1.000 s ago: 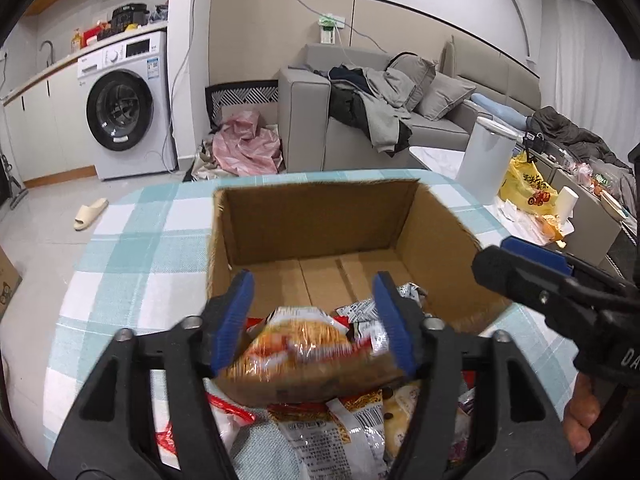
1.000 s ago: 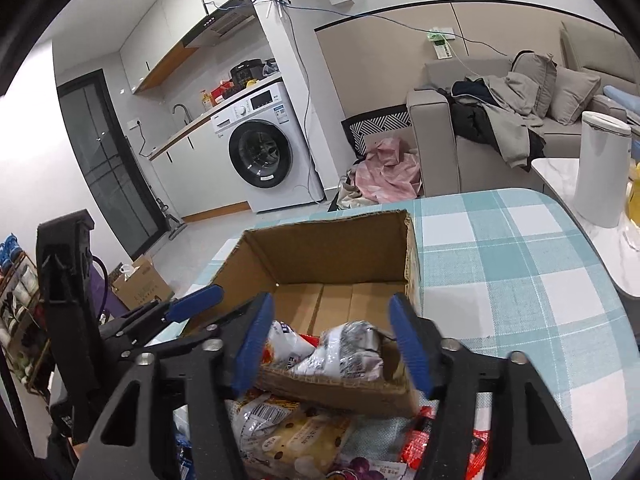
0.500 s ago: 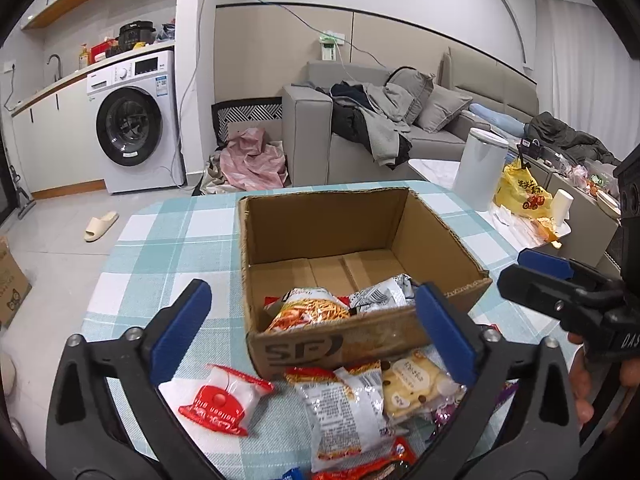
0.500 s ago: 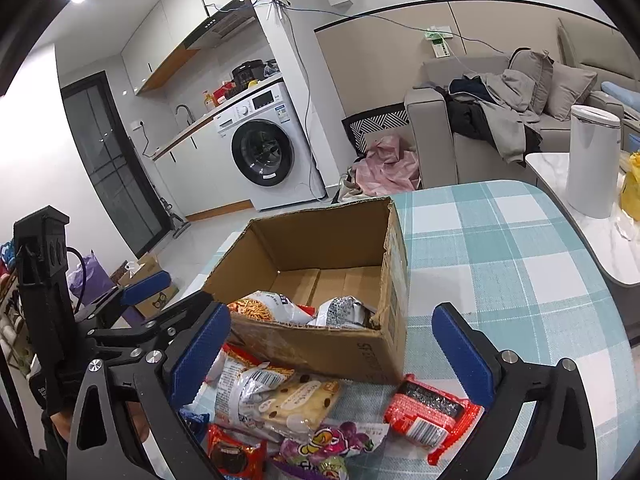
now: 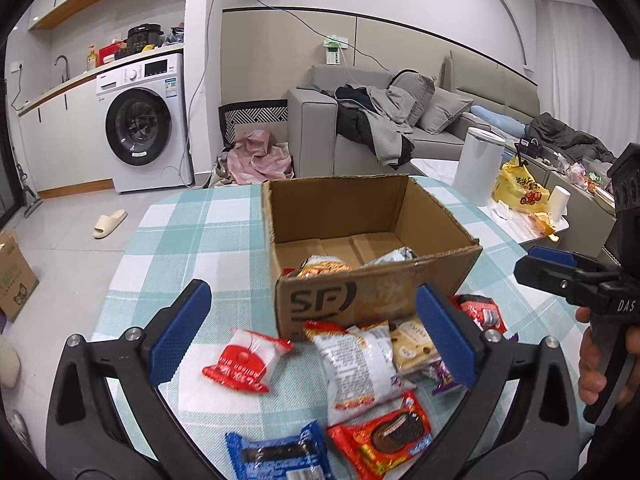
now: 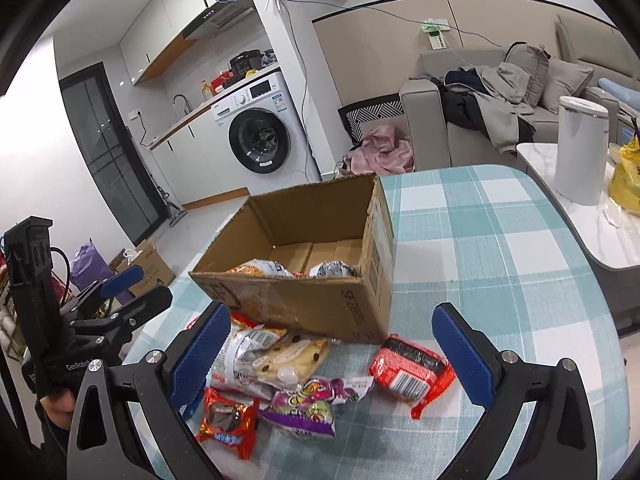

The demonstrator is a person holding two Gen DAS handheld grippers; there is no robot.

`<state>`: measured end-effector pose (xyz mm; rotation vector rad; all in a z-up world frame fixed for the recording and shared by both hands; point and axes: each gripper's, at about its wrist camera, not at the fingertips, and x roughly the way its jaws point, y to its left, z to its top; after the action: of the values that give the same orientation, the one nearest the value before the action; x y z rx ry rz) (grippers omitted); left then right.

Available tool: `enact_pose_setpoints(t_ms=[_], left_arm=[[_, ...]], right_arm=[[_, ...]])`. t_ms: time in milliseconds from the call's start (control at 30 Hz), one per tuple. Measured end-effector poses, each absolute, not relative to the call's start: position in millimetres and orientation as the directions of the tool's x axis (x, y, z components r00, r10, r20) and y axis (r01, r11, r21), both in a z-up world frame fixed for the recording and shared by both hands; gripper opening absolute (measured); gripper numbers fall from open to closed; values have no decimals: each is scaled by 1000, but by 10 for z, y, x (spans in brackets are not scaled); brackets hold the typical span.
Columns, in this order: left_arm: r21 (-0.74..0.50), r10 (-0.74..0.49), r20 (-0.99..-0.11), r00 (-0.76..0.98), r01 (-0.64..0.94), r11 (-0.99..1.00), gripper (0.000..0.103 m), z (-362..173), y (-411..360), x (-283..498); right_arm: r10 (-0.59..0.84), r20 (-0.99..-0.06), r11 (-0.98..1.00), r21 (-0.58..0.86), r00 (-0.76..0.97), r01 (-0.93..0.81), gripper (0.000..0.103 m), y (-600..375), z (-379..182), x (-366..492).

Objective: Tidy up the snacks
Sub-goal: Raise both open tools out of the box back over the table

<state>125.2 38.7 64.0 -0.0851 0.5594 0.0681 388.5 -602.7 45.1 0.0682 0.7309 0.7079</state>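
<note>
on the teal-and-white checked tablecloth (image 5: 192, 240) an open cardboard box (image 5: 360, 304) marked "sf" stood with two snack packets already lying on its floor: an orange noodle packet (image 5: 320, 266) toward the left and a silver packet (image 5: 390, 257) toward the right. going left to right in the left wrist view, the left gripper (image 5: 314, 332) hung released, its blue pads spread wide with nothing pressed between them. between those pads, on the cloth just before the box, lay a red-and-white packet (image 5: 246, 362), then a long white wrapper (image 5: 356, 364), then a cream cookie packet (image 5: 414, 344) touching it, and a red packet (image 5: 482, 314) by the box's right corner. nearer the camera lay a blue biscuit packet (image 5: 280, 454) and a red chocolate pie packet (image 5: 384, 434). at the far right a hand (image 5: 596, 364) held the right gripper's handle. in the right wrist view the right gripper (image 6: 336, 344) was likewise wide open and empty, and a purple candy packet (image 6: 308, 404) lay between its pads. behind the table, the washing machine (image 5: 138, 124) stood to the left of the grey sofa (image 5: 400, 128).
</note>
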Motion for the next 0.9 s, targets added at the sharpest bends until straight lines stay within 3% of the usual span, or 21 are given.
enact_pose_setpoints(t_ms=[900], left_arm=[[-56,20,-559,829,-62,996,102,482,229,313]], right_arm=[[602,-624,767,275,499,-580,102,-6203,385,3195]])
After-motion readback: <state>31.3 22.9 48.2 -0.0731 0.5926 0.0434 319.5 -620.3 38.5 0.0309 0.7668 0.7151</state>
